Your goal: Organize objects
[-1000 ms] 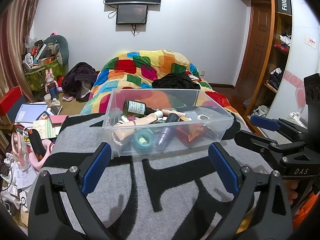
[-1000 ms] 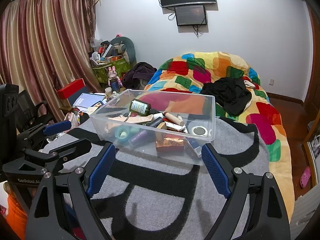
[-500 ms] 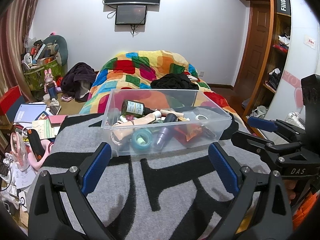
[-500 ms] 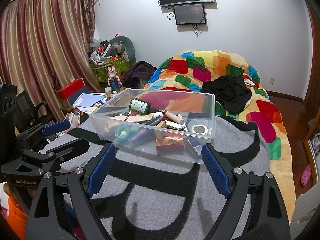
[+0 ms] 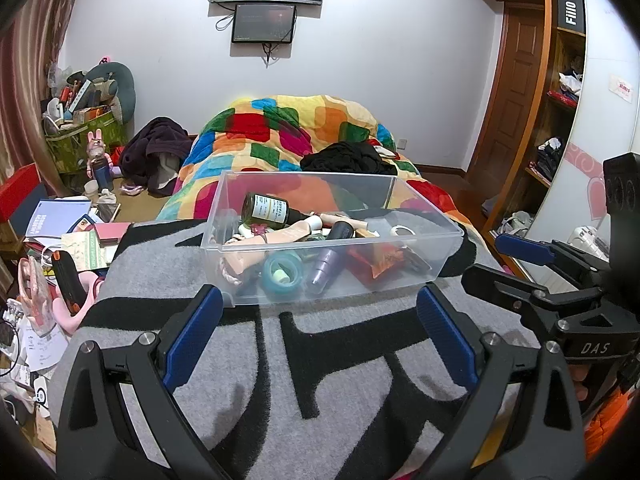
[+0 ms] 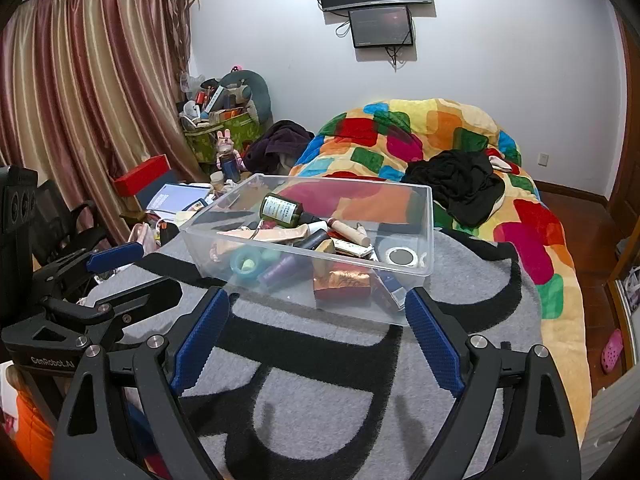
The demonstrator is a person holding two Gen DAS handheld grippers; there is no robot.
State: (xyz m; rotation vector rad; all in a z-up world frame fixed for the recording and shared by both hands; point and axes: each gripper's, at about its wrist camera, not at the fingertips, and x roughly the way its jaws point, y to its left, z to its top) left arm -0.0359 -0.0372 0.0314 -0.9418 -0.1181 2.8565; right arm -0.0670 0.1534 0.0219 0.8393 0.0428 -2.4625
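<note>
A clear plastic bin (image 5: 436,227) (image 6: 429,224) stands on a grey and black blanket (image 5: 280,364) (image 6: 320,392). It holds several items: a dark green bottle (image 5: 267,208) (image 6: 282,210), a teal tape roll (image 5: 283,273) (image 6: 246,264), a purple bottle (image 5: 326,266), a red-gold box (image 6: 342,280) and a round tin (image 6: 401,256). My left gripper (image 5: 318,334) is open and empty just short of the bin's near wall. My right gripper (image 6: 316,334) is open and empty, also just short of the bin. Each gripper shows at the edge of the other's view.
A colourful patchwork quilt (image 5: 288,136) (image 6: 440,132) with black clothes (image 5: 348,158) lies behind the bin. Books, papers and clutter (image 5: 60,232) lie to the left on the floor. A wooden wardrobe (image 5: 560,100) stands at the right. Curtains (image 6: 80,100) hang at the left.
Both grippers have drifted very slightly; the bin sits a touch lower-left in the left wrist view. Both stay open and empty.
</note>
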